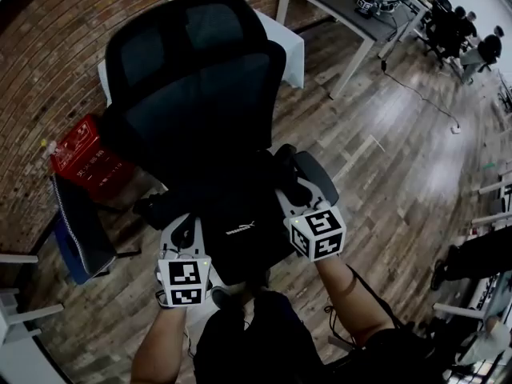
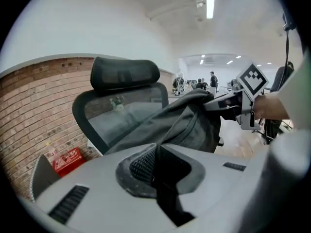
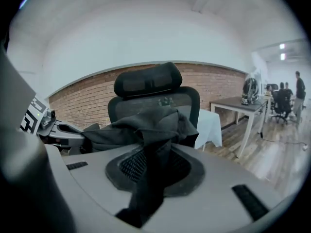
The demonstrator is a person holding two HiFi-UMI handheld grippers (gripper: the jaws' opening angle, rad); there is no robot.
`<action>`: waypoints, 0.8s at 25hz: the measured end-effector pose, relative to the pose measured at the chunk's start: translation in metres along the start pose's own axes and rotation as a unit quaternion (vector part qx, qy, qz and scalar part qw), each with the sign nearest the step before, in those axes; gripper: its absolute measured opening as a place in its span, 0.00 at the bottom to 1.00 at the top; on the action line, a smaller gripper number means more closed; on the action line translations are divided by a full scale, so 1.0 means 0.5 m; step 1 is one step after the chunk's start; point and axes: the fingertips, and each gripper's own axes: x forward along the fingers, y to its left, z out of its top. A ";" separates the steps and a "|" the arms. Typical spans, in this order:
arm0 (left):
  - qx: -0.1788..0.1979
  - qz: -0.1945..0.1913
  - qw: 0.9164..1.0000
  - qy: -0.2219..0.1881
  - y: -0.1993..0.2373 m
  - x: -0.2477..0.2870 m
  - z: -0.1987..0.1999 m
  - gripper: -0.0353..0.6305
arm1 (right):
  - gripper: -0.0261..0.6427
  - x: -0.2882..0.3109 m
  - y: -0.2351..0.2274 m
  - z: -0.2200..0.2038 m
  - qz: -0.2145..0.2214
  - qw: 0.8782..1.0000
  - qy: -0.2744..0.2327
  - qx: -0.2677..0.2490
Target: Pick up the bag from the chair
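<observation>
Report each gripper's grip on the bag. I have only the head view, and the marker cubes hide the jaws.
Observer: In the left gripper view, the left gripper has its jaws shut on a thin fold of the bag.
Operator: Now the right.
Observer: In the right gripper view, the right gripper is clamped on a thicker bunch of the same dark fabric, which trails down past the jaws.
Operator: Describe how the bag hangs.
Observer: The left gripper view shows it stretched across to the right gripper, in front of the mesh backrest of the chair.

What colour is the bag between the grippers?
The bag is dark grey, nearly black; clearest in the right gripper view.
</observation>
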 end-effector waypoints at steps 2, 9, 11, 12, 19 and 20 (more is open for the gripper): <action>0.002 -0.002 1.000 -0.025 0.010 -0.037 0.035 0.09 | 0.17 -0.031 0.020 0.029 -0.007 1.000 -0.013 0.002; -0.020 -0.005 0.995 -0.094 0.049 -0.176 0.113 0.09 | 0.17 -0.134 0.120 0.107 -0.027 0.998 -0.055 0.002; -0.031 -0.006 0.993 -0.111 0.061 -0.213 0.128 0.09 | 0.17 -0.162 0.150 0.130 -0.031 0.997 -0.066 -0.005; -0.032 -0.007 0.992 -0.121 0.065 -0.230 0.136 0.09 | 0.17 -0.176 0.163 0.142 -0.034 0.997 -0.071 -0.009; -0.039 -0.009 0.984 -0.171 0.081 -0.337 0.173 0.09 | 0.17 -0.260 0.240 0.191 -0.045 0.994 -0.095 -0.023; -0.040 -0.009 0.983 -0.178 0.078 -0.350 0.178 0.09 | 0.17 -0.272 0.245 0.196 -0.044 0.994 -0.098 -0.026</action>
